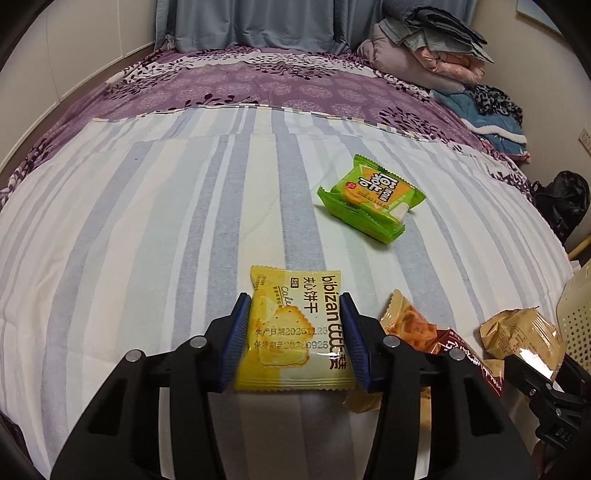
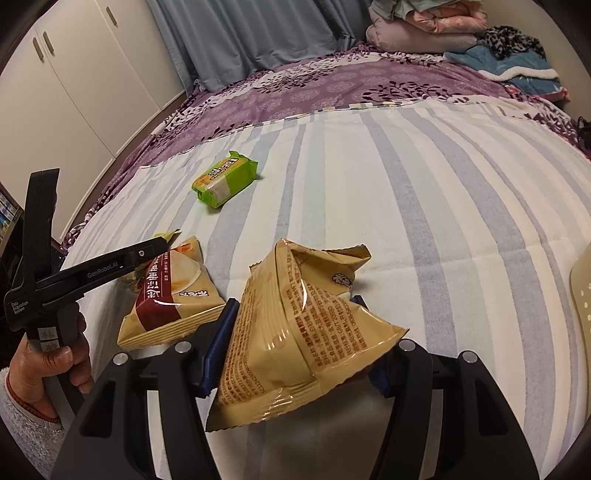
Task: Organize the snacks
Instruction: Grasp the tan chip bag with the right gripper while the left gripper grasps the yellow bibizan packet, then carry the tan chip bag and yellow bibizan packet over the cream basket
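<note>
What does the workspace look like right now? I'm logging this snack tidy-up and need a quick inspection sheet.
Surface: striped blanket over a purple floral bedcover.
Job's things: yellow cracker packet; green packet lying apart; tan packet; red-banded tan packet; perforated cream basket at the right edge.
Clutter: folded bedding, black bag.
Grippers: left gripper shut on the yellow cracker packet; right gripper shut on the tan packet.
Cables: nothing seen.
Surroundings: curtain, white cupboard.
</note>
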### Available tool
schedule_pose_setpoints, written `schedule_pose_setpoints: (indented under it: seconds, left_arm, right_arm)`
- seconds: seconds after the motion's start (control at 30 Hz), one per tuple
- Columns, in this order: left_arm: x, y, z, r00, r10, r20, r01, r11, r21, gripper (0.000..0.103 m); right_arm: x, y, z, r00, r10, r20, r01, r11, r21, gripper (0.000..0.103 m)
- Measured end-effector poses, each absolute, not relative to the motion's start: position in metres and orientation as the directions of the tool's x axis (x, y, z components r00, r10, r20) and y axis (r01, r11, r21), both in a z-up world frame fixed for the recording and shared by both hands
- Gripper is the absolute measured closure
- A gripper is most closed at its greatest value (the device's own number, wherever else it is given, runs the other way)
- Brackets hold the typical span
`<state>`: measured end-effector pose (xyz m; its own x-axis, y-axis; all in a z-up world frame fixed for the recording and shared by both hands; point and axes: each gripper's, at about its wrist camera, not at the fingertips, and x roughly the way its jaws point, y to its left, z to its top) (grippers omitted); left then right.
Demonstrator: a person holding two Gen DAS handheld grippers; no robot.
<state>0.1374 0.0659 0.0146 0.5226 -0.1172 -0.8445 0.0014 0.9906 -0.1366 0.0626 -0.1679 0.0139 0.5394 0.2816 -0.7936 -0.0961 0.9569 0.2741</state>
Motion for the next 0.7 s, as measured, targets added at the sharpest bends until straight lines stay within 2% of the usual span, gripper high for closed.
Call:
schedule_pose_setpoints:
  seconds: [0.17,0.7]
  left_arm:
    - [0.125,0.072,0.025,0.548,-0.101,-0.830,0.002,0.993,-0.119,0.054]
    - [0.080,0.080,0.066,0.613,-0.138,-0.778,0.009,0.986,-0.168,0.054]
  right_arm:
    - [0.061,-0.171,0.016,0.538,0.285,-0.793,-0.083,0.954,0.287,0.043]
    - [0.036,-0.178,0.048,0.590,0.310,-0.746,-0.095,0.944,0.317,0.043]
